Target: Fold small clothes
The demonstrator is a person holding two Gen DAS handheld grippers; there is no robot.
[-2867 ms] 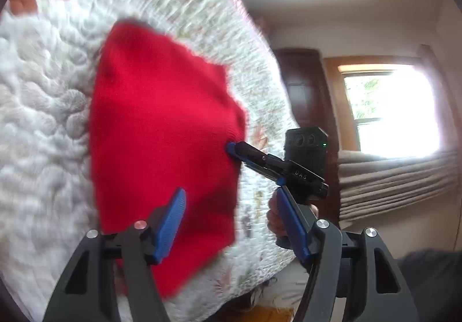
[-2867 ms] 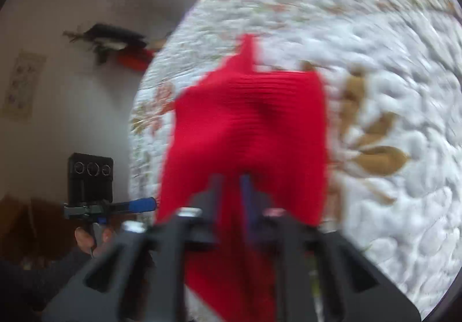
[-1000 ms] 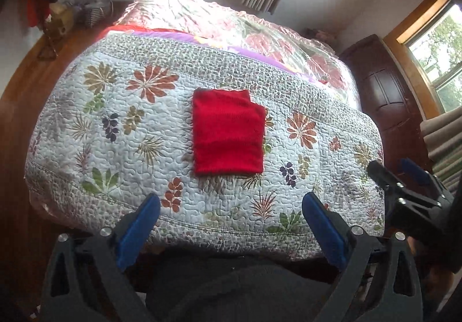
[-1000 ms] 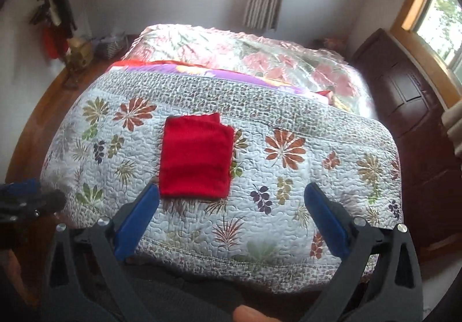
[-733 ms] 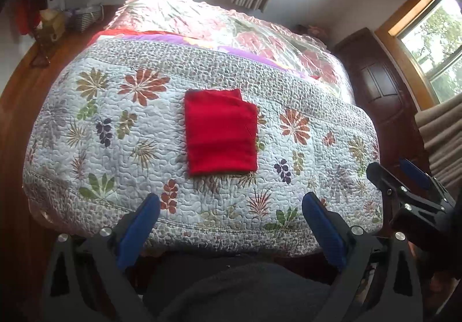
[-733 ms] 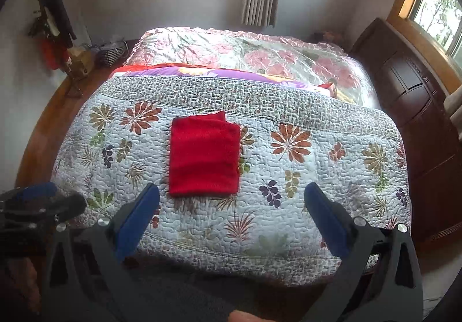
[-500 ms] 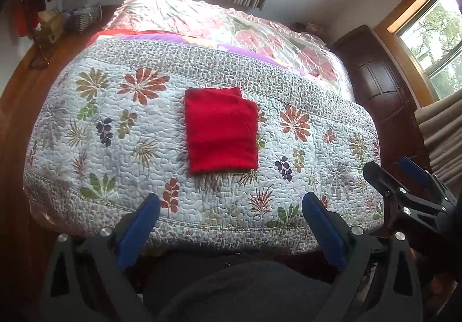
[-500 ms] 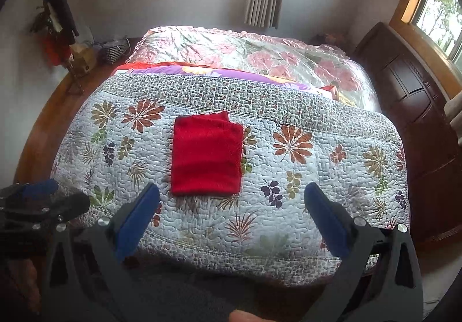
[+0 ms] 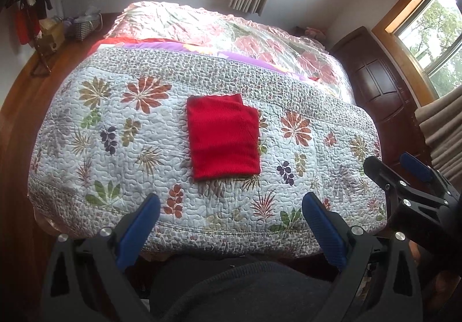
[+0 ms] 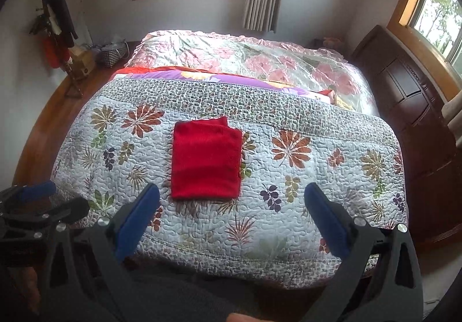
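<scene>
Both grippers [image 9: 229,216] [image 10: 232,206] wide, empty; I'd say red garment [image 9: 223,137] folded w/ offset top layer, could slip apart if nudged on quilt [image 9: 86,149].

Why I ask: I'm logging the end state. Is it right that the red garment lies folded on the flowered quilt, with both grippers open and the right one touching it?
Not quite. The red garment does lie folded on the flowered quilt, and both the left gripper and the right gripper are open, but the right wrist view shows the right one held back, clear of the cloth.
</scene>
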